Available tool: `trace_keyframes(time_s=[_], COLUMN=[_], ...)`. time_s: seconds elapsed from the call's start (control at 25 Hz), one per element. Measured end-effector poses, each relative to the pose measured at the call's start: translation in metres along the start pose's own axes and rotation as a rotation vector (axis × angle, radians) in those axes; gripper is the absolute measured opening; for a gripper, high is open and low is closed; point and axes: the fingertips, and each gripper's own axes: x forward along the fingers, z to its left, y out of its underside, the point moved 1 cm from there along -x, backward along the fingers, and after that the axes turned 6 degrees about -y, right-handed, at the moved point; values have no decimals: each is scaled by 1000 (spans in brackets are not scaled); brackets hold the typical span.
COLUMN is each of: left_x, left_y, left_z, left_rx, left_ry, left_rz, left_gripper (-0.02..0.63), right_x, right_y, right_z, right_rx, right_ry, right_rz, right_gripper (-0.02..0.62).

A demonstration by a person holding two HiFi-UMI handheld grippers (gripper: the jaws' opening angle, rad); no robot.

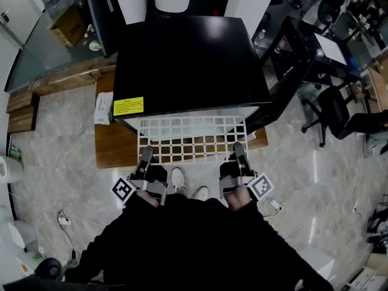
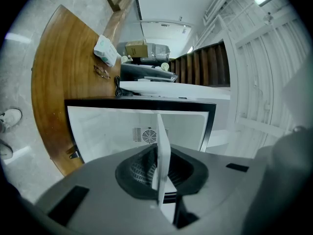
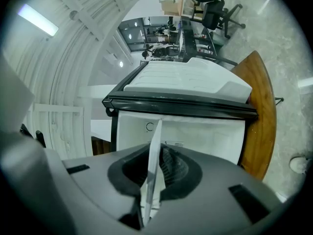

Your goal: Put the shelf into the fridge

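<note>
A white wire shelf (image 1: 191,135) lies flat, its far part under the top of the black fridge (image 1: 188,59) and its near part sticking out in front. My left gripper (image 1: 146,155) is shut on the shelf's near left edge. My right gripper (image 1: 239,147) is shut on the near right edge. In the left gripper view the shelf (image 2: 163,151) shows edge-on between the jaws of that gripper (image 2: 161,169), before the fridge's white inside (image 2: 107,131). The right gripper view shows the shelf (image 3: 154,155) the same way in that gripper (image 3: 150,177).
The fridge stands on a low wooden platform (image 1: 112,147) with a white packet (image 1: 103,108) on it. Its open door (image 1: 291,71) swings out to the right. An office chair (image 1: 336,111) stands further right. The person's shoes (image 1: 177,177) are close to the platform; cables (image 1: 63,220) lie on the floor.
</note>
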Motion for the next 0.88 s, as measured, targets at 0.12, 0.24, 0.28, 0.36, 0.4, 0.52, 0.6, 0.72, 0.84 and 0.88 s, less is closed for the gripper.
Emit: trace_keyframes(time_s=[0.12, 0.24, 0.28, 0.36, 0.4, 0.52, 0.6, 0.72, 0.84, 0.88], left_x=[-1, -1, 2, 10, 15, 29, 37, 52, 70, 76], left_y=[1, 2, 1, -1, -3, -8, -13, -20, -31, -35], left_z=[0, 1, 1, 0, -1, -1, -2, -4, -7, -7], left_rx=[0, -6, -8, -6, -4, 1, 4, 3, 16, 29], left_ry=[6, 13, 15, 12, 11, 16, 22, 28, 30, 27], left_rz=[-2, -10, -17, -37, -50, -81, -97, -122, -153, -165], left_gripper=[31, 31, 31, 31, 31, 31, 31, 31, 31, 31], right_x=[5, 12, 17, 31, 36, 49, 58, 75, 96, 102], right_y=[-2, -5, -7, -10, -12, -14, -16, -18, -18, -18], right_z=[0, -3, -4, -6, -7, -10, -13, -16, -18, -19], right_rx=[-8, -14, -14, -12, -12, -12, -10, -6, 0, -1], right_ry=[-3, -2, -2, -1, 0, 5, 13, 20, 25, 27], right_rz=[0, -2, -5, -11, -15, -37, -54, -77, -102, -112], right_gripper=[34, 34, 34, 34, 34, 34, 34, 34, 34, 34])
